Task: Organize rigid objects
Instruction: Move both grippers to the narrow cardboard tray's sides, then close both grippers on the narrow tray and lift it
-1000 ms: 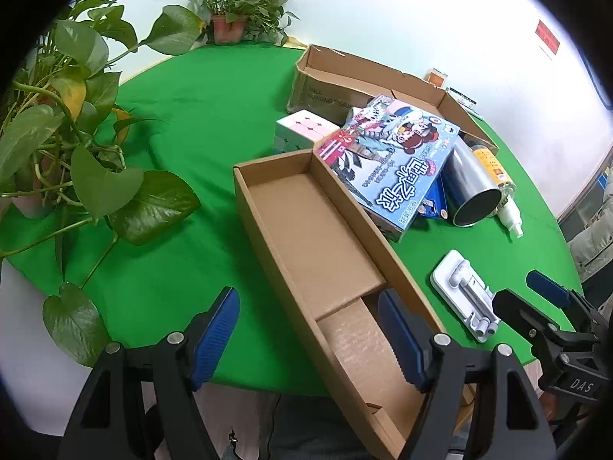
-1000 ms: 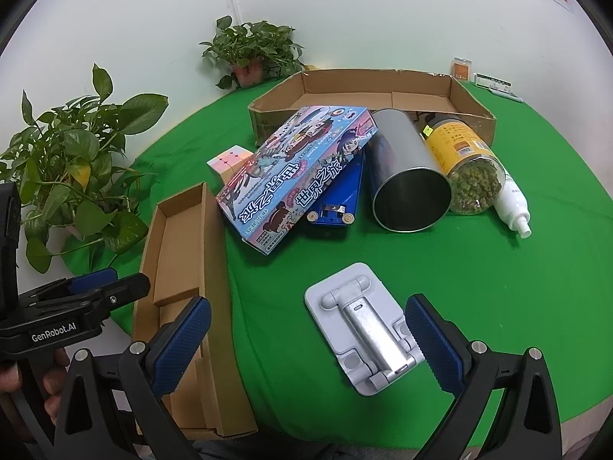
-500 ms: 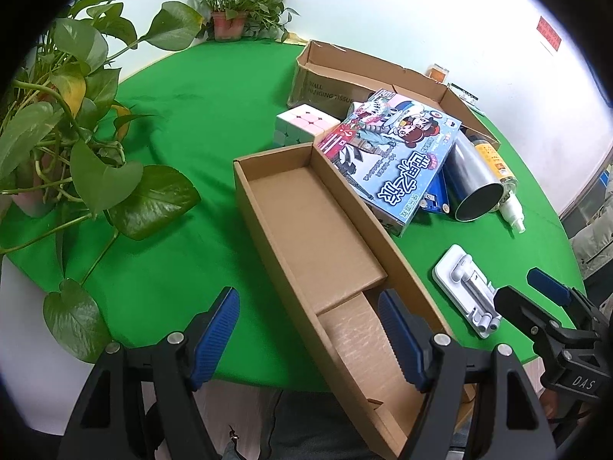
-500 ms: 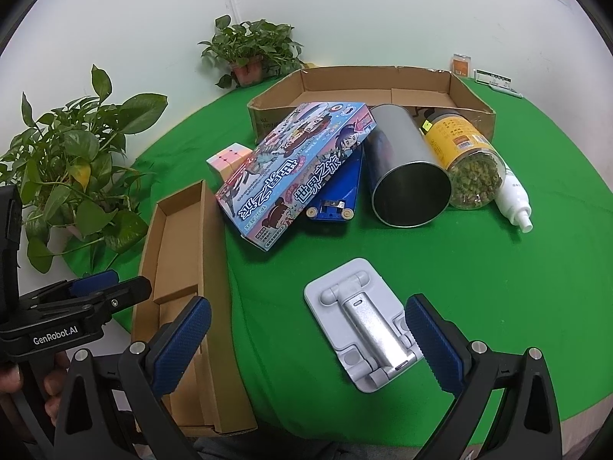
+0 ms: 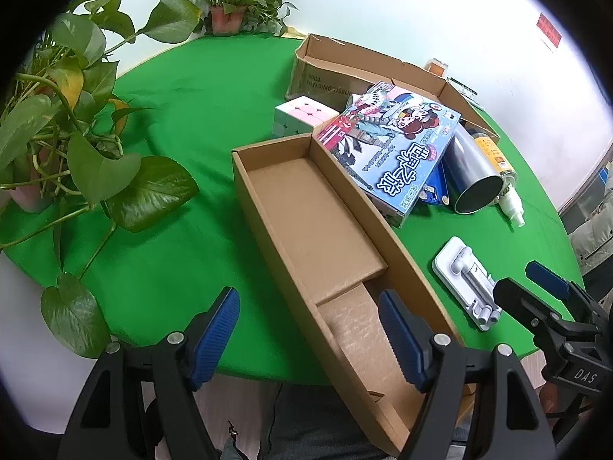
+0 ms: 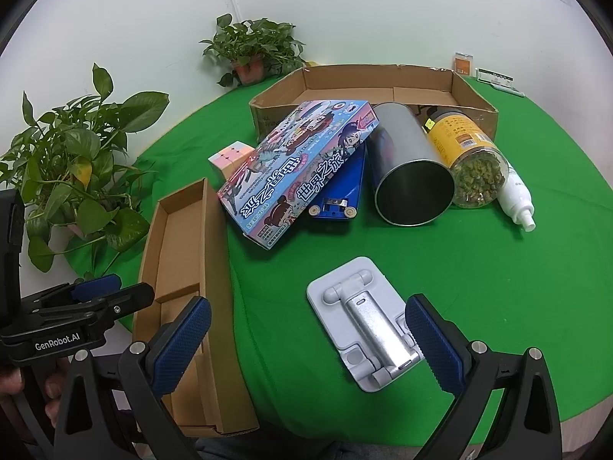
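Note:
A long open cardboard box (image 5: 314, 222) lies along the table's near edge, with nothing in it. My left gripper (image 5: 306, 329) is open above the box's near end, one pad outside its left wall and the other over its floor. My right gripper (image 6: 304, 329) is open too, low over a white folding phone stand (image 6: 367, 326) that lies between its pads untouched. Farther back lie a colourful game box (image 6: 302, 168), a pastel cube (image 6: 230, 157), a blue case (image 6: 341, 195), a metal can (image 6: 406, 176) on its side, a yellow-labelled jar (image 6: 467, 153) and a white bottle (image 6: 517, 199).
A wide, shallow cardboard tray (image 6: 383, 88) stands at the back of the round green table (image 6: 498, 268). Potted plants sit at the left edge (image 5: 57, 134) and the far back (image 6: 253, 53). A person's hand (image 6: 11, 383) holds the left gripper's handle.

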Demonstrator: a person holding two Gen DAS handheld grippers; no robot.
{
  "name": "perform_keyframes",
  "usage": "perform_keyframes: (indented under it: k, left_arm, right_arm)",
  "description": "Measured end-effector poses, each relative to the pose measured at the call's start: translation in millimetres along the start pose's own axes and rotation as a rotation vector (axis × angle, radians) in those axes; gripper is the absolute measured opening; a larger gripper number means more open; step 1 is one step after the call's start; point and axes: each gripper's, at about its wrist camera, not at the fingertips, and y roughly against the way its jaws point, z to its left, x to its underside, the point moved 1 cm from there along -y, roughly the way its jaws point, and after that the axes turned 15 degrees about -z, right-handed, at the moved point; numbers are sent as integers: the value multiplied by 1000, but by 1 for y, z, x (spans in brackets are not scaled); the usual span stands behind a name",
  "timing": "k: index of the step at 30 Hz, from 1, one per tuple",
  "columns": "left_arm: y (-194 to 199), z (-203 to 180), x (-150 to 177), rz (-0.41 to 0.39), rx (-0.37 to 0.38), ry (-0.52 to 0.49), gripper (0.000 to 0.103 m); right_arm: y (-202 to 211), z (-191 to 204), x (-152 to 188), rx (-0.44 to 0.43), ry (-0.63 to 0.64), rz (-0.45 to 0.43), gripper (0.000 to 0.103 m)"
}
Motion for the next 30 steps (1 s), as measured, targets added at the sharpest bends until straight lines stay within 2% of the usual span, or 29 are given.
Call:
perform_keyframes:
  k: [7,14,16,19,21,22,24,26,30]
  left_arm:
    - [-1,1,5,30,8,5,75]
    - [-9,5,22,129,87,87,71]
    - [-12,2,25,157,85,88,55]
    - [-16,2,30,193,98,112,38]
    - [-16,0,31,188,122,123,30]
    - [-15,-2,31,183,119,111,29]
    - [-13,-5,31,181,107,97,29]
    - [-12,-3,32,179,109,104,28]
    - [-8,-2,29,166,73,66,25]
  right_arm:
    - [-2,1,1,-12,3,5,102]
    - [-3,15,5,-107,41,33,100]
    - [-5,21,7,-137,68,51,94]
    - [-12,32,13,-179,105,102,76]
    - [-19,41,17,-209,128,142,56]
    - [-23,45,20,-221,135,158,51]
    - [-30,54,24,-245,153,191,33]
    - [-36,64,30,-277,168,220,22]
    - [-39,79,37,-277,211,224,18]
